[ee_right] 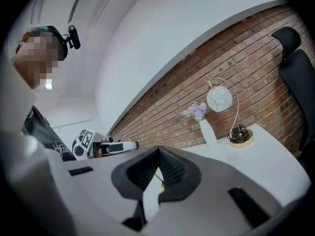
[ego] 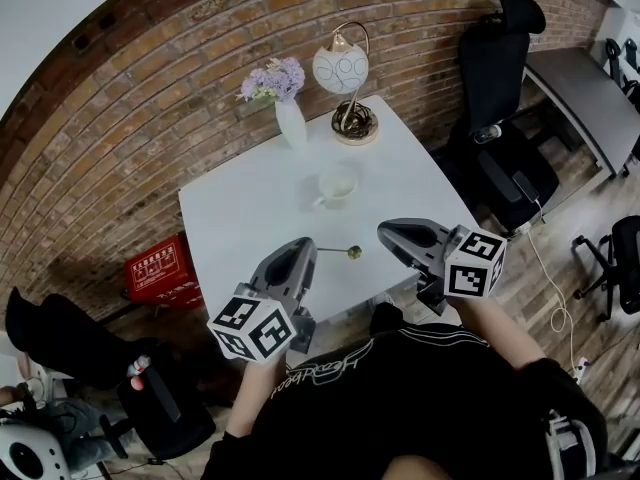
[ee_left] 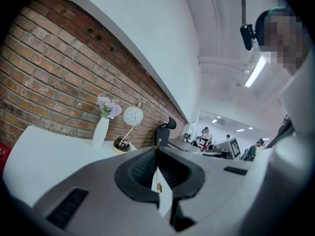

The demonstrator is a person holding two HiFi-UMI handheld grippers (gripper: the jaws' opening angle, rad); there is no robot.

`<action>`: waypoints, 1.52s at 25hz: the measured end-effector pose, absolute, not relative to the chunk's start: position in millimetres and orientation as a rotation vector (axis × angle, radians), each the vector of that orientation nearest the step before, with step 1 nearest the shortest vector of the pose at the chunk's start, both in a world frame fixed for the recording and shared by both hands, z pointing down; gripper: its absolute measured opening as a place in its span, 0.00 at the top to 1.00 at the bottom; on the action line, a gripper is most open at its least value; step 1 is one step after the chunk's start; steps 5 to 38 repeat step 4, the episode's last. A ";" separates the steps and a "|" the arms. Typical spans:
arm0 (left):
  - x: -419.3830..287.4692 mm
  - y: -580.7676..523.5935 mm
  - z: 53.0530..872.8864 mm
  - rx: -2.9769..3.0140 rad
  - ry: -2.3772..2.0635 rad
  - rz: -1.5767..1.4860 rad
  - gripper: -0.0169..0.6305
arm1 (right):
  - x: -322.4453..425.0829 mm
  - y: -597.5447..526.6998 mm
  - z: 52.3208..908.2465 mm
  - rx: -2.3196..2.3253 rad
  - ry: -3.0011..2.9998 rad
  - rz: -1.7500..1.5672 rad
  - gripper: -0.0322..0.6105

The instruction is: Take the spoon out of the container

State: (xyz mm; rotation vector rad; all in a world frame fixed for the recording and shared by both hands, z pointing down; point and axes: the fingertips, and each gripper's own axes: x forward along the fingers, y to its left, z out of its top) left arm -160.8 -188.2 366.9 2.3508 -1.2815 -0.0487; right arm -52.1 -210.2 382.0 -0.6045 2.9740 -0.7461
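Red crate (ego: 155, 270) on the floor off the table's (ego: 235, 230) left edge, vase (ego: 291, 123) at far edge, left gripper (ego: 306, 246) jaws clamped on spoon (ego: 338, 251) near front edge, cup (ego: 337, 185) mid-table, well apart from the spoon, lamp (ego: 352, 118) at far corner, right gripper (ego: 386, 230) jaws together, empty, office chair (ego: 497, 88) beyond right edge.

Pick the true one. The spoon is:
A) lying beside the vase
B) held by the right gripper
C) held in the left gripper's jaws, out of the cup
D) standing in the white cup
C: the left gripper is shut on the spoon, well clear of the cup.
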 end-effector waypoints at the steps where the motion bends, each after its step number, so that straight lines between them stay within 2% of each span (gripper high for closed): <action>1: -160.6 -189.1 367.3 2.350 -1.281 -0.050 0.96 | -51.6 -210.6 382.8 -0.606 2.972 -0.750 0.95; 38: -159.2 -191.4 368.8 2.349 -1.278 -0.051 0.96 | -49.6 -212.1 385.0 -0.611 2.968 -0.757 0.95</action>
